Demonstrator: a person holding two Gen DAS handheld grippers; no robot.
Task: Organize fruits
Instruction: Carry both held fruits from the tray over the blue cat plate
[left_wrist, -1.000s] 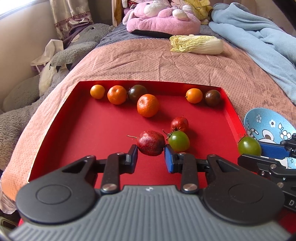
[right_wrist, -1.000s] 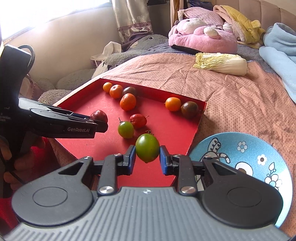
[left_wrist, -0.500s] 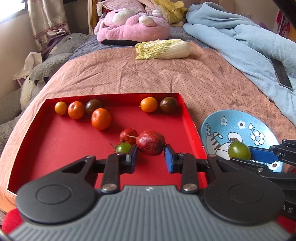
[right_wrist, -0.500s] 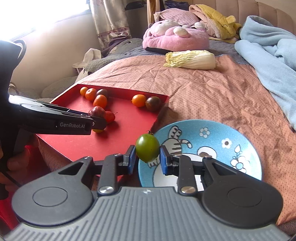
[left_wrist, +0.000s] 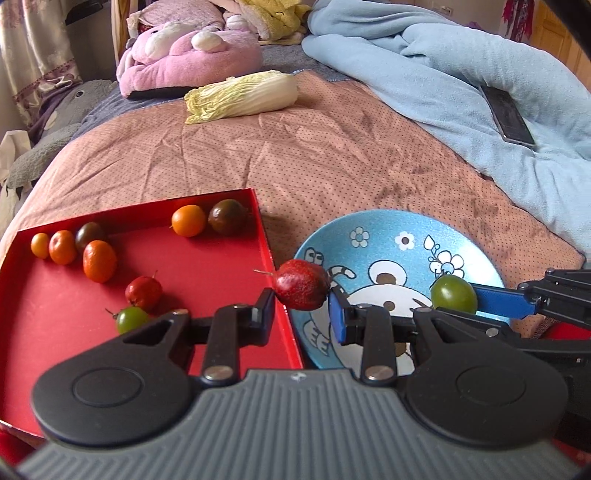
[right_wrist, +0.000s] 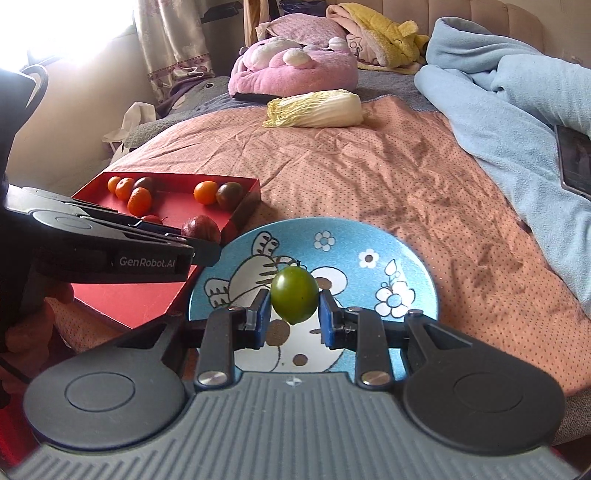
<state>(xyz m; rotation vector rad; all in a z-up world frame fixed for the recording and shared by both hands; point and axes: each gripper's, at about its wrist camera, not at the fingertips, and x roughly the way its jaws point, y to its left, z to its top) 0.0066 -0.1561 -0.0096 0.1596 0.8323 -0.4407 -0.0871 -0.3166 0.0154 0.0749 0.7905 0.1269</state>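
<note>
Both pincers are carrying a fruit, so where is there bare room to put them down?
The blue plate is bare. The pink bedspread is open between plate, cabbage and blue blanket. The red tray has room in its middle; its far edge is crowded with orange and dark fruits.

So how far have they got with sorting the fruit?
Nothing rests in the blue plate yet. In hand: the right gripper is shut on a green tomato over the plate, and the left gripper holds a red fruit at the red tray's edge beside it. Left: eight fruits are in the tray, among them an orange one.
</note>
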